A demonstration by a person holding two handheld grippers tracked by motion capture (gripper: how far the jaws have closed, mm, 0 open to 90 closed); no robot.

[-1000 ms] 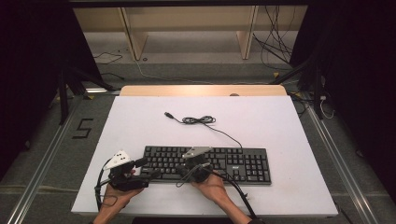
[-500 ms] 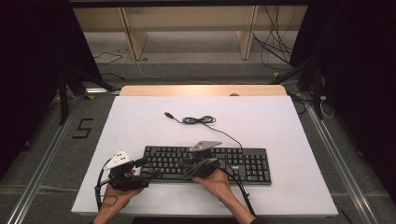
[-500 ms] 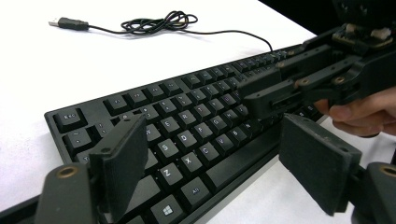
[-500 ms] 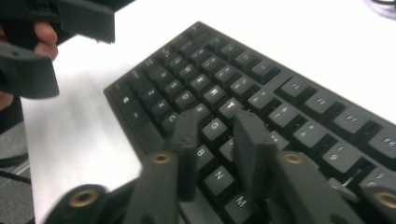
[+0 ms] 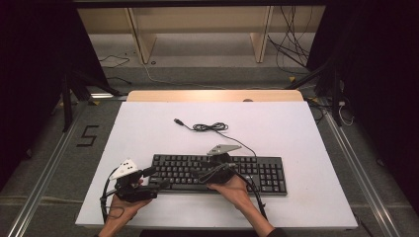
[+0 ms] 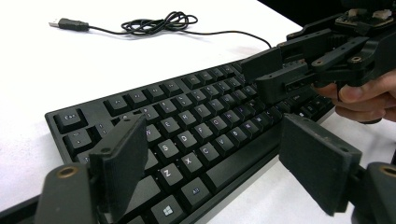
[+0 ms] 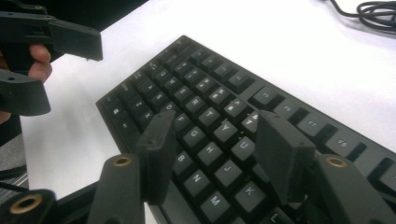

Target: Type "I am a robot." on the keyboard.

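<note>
A black keyboard [image 5: 257, 173] lies across the near half of the white table [image 5: 296, 128]. Its thin black cable [image 5: 210, 127] runs back to a loose coil and a USB plug [image 5: 177, 121]. My left gripper [image 5: 155, 178] sits at the keyboard's left end, open, with the left keys and the front edge between its jaws [image 6: 212, 140]. My right gripper [image 5: 197, 175] hovers over the letter keys near the keyboard's middle, pointing left. It is open with nothing held [image 7: 217, 121]. The keyboard [image 7: 210, 93] lies flat. The two grippers face each other a short way apart.
Bare table surface lies behind the coiled cable [image 6: 159, 21] and to the right of the keyboard. A wooden strip [image 5: 215, 95] borders the table's far edge. Beyond it are shelf legs [image 5: 141, 39] and floor cables [image 5: 291, 54]. Metal rails [image 5: 44, 168] run along both sides.
The right gripper has shifted slightly to the right and tilted up over the keys, its grey plate now farther back. The left gripper and keyboard have stayed put.
</note>
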